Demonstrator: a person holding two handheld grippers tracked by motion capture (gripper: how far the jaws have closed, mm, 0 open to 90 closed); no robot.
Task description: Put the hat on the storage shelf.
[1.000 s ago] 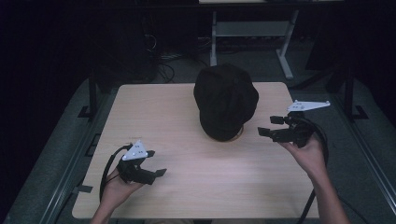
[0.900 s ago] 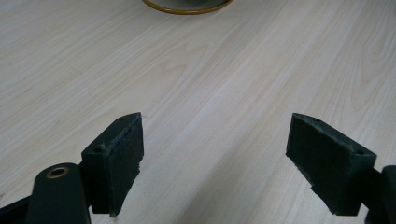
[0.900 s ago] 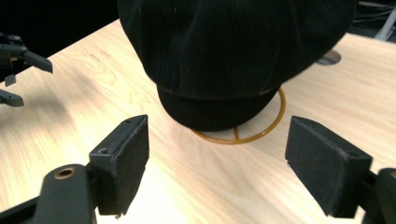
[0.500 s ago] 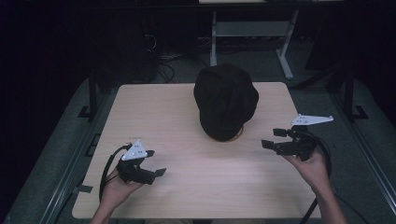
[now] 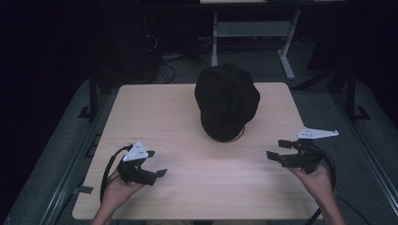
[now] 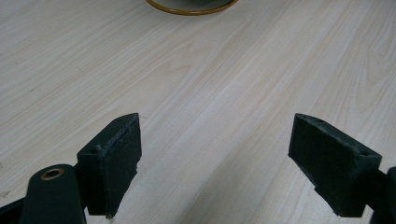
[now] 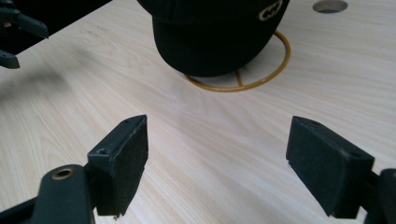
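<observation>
My right tool [image 5: 273,149], gaping and empty like my left tool [image 5: 156,168], sits nearer the cap [image 5: 226,101] toward the table's far edge.

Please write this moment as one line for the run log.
left gripper: open, empty | right gripper: open, empty | cap: on stand, untouched | table: wood

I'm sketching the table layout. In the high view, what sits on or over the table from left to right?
left gripper → black cap on its gold wire stand → right gripper
</observation>
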